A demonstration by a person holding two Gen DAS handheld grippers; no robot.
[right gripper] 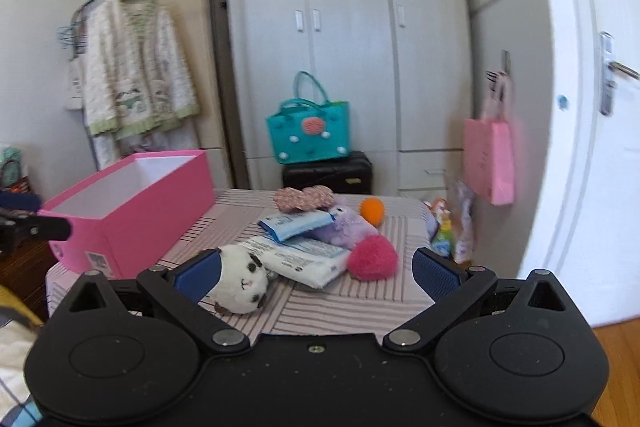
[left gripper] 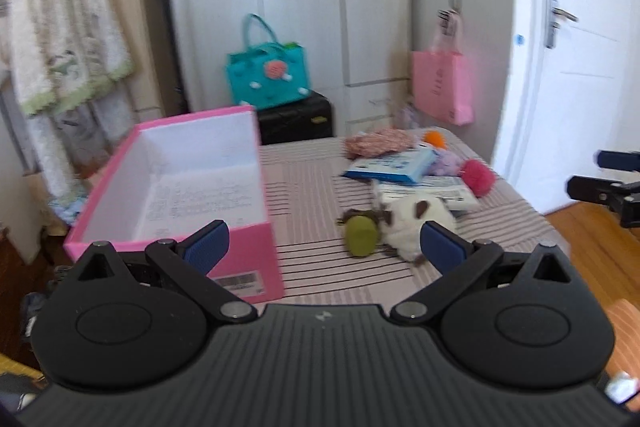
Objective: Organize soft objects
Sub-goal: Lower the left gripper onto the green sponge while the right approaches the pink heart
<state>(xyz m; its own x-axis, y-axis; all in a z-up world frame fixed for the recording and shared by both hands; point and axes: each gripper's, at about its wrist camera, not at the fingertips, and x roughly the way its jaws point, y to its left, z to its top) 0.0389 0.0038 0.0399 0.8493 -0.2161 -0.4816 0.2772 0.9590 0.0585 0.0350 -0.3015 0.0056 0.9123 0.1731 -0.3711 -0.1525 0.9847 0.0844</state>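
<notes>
Nearest the lens, the left tongs [left gripper: 325, 247] are held wide apart and empty over the near edge of the bench [left gripper: 312, 187], which is covered by a striped cloth. A pink box [left gripper: 248, 259] stands open and empty along the bench's left edge, a barcode label on its near end; its print is too blurred to be read. Bare cloth is left between the box and the soft objects. The right tongs [right gripper: 316, 273] are likewise spread wide and empty, with a white plush animal [right gripper: 240, 287] seen just beside the left finger. A green toy [left gripper: 362, 237] lies beside the plush; tissue packs [right gripper: 296, 259], a pink pompom [right gripper: 372, 259], a purple plush [right gripper: 348, 223] and an orange ball [right gripper: 372, 210] are crowded toward the far right corner. Grey wardrobes [right gripper: 340, 27] and a teal bag [right gripper: 308, 135] are seen behind.
</notes>
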